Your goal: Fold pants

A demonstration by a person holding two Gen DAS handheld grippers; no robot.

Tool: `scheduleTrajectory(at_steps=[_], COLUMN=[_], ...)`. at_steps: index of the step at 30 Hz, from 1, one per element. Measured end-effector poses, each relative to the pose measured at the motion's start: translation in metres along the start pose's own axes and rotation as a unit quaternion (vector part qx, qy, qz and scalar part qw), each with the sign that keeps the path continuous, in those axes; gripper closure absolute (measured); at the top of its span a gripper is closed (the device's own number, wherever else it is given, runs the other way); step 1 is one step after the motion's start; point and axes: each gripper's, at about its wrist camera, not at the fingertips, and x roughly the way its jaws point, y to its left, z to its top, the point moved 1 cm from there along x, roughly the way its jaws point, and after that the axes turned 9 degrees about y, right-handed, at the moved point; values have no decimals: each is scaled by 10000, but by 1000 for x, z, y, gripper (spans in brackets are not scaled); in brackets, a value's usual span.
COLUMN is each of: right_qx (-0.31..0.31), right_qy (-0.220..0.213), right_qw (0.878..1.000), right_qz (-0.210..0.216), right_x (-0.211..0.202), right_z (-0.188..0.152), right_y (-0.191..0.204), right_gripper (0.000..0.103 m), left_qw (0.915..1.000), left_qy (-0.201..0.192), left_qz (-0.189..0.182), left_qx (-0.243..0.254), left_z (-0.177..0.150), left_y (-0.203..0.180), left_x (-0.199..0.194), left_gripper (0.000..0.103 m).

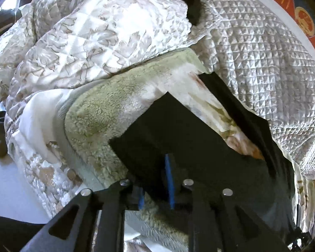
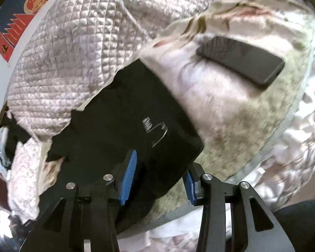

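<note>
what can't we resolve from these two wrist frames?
- Left gripper: black pants drape over its blue pads, so its grip is unreadable in the left wrist view.
- Pants' full extent: hidden under the quilted blanket in the right wrist view.
- White logo on the pants: motion-blurred, unreadable.

I see a bed heaped with a quilted white bedspread (image 1: 262,63), a leaf-patterned quilt (image 1: 84,42) and a greenish fleece blanket (image 1: 107,113). Red-and-blue patterned hanging (image 2: 21,6) behind. White floor (image 1: 14,189) at left. Bright daylight.
</note>
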Motion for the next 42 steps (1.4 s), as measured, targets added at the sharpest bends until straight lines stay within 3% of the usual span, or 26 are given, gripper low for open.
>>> scheduleTrajectory(at_steps=[1, 2, 6, 8, 11, 12, 14, 16, 18, 21, 23, 26, 29, 31, 34, 38, 42], right_qx=[-5, 14, 93, 53, 149, 197, 169, 48, -387, -1158, -1606, -2110, -2277, -2203, -2145, -2319, -2335], right_qy=[30, 61, -36, 117, 185, 34, -367, -790, -933, -715, -365, 287, 845, 790, 576, 460, 618], right_qw=[10000, 9999, 9998, 9994, 9980, 9970, 9946, 9907, 9891, 9866, 9842, 9755, 9659, 9687, 9711, 9699, 9681], right_qz=[-52, -88, -191, -328, -589, -744, -953, -1107, -1074, -899, -655, -548, -901, -831, -873, -581, -669], right_x=[2, 3, -3, 3, 5, -2, -21, -41, -47, -33, -15, 23, 55, 56, 46, 39, 56], right_z=[0, 0, -2, -2, -3, -3, -2, 3, 8, 8, 5, -1, -5, -3, 2, 7, 12], right_y=[-1, -2, -7, -7, -9, -9, -7, -3, 13, 43, 63, 86, 85, 78, 77, 92, 96], right_gripper=[85, 89, 91, 91, 81, 70, 69, 69, 68, 68, 68, 68, 68, 68, 68, 68, 61], left_qw=[9999, 9995, 9963, 9953, 9942, 9935, 9919, 9895, 9870, 9897, 9931, 9927, 9869, 9827, 9813, 9779, 9749], left_qy=[-84, -189, -505, -452, -94, -144, -265, -458, -695, -813, -670, -132, 367, 573, 466, 226, 394], left_qz=[113, 222, 655, 817, 1053, 1118, 1234, 1368, 1449, 1146, 780, 400, 413, 604, 689, 689, 645], left_qx=[23, 77, 227, 267, 176, 151, 125, 53, 34, 271, 558, 1130, 1518, 1652, 1737, 1963, 2093], left_z=[-1, -2, -5, -5, -7, -8, -9, -5, -1, 2, 2, -1, -11, -17, -19, -16, -8], left_y=[-2, -6, -15, -13, -10, -10, -11, -11, -15, -33, -51, -77, -93, -94, -97, -113, -125], left_x=[-3, -8, -25, -22, -9, -12, -21, -33, -45, -52, -44, -17, 12, 28, 27, 18, 33], left_gripper=[99, 99, 99, 99, 96, 94, 94, 88, 71, 56, 55, 55, 55, 55, 55, 54, 47])
